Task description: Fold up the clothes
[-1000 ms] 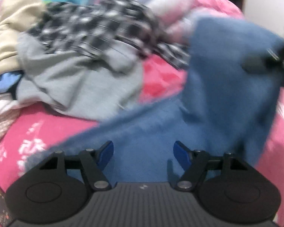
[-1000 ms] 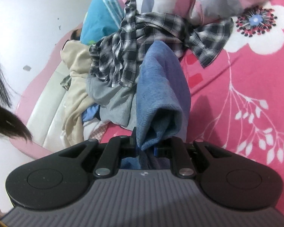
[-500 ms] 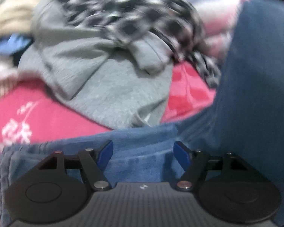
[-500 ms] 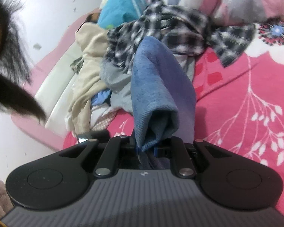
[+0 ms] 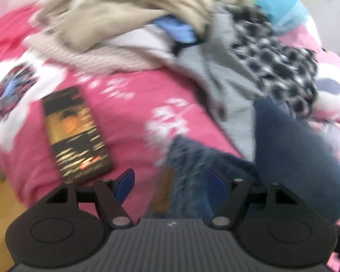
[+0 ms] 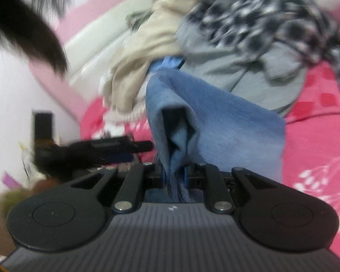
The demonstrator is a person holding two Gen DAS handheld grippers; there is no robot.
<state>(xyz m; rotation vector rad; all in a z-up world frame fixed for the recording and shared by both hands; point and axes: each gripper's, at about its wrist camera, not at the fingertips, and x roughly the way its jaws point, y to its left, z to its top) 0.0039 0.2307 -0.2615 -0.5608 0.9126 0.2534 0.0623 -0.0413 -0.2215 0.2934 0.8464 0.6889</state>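
My right gripper (image 6: pixel 174 176) pinches the blue garment (image 6: pixel 215 122), which drapes forward over the pink bedspread (image 6: pixel 317 136) near the clothes pile (image 6: pixel 238 34). My left gripper (image 5: pixel 170 181) has jaws wide, one blue edge lying loose between them. If I close late, that edge may slip. Compared with a second ago, the left view has swung left, revealing a phone (image 5: pixel 74 131).

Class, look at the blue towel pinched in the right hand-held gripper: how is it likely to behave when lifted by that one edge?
The blue towel probably hangs floppy: it bunches into folds where the right hand-held gripper pinches it. It looks thick and fuzzy, so it likely will not slip out. Its loose end probably drags over the pink bedspread.
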